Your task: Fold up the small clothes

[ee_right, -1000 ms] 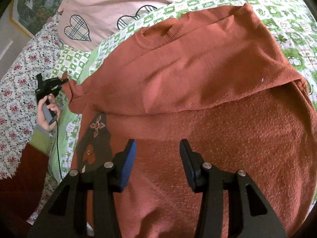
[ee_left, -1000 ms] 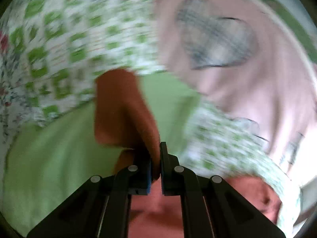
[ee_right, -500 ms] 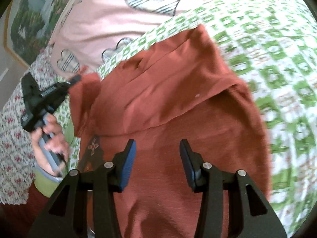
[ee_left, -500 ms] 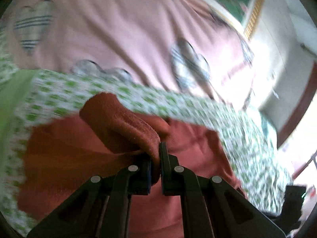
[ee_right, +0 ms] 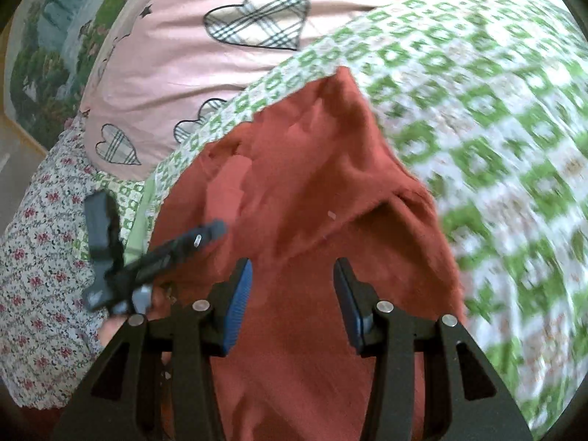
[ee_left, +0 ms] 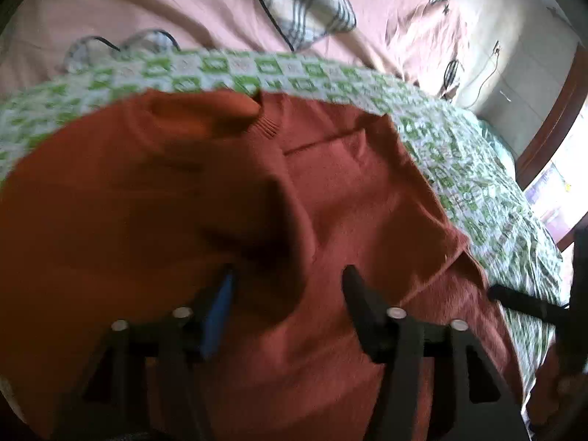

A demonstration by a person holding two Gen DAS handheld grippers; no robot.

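A rust-red sweater point(ee_left: 330, 220) lies spread on a bed point(ee_right: 496, 128) covered with a green-and-white checked sheet, its neckline point(ee_left: 270, 126) toward the pink, heart-printed pillow point(ee_right: 220, 58) — a flat, soft surface that lets the knit be laid in layers. The left tool point(ee_left: 286, 294) hovers close above the garment with its jaws opening; a dark fold of sleeve point(ee_left: 257, 198) lies draped across the body just ahead of the fingers, apparently being let go so that it rests inward over the chest. No fabric is pinched between the pads. The right tool point(ee_right: 292, 286) is spread and empty, held over the sweater's right half, where a side panel point(ee_right: 323, 169) is already turned in — probably waiting to take the hem for the next fold. In the right wrist view the left tool shows at the sweater's left edge.
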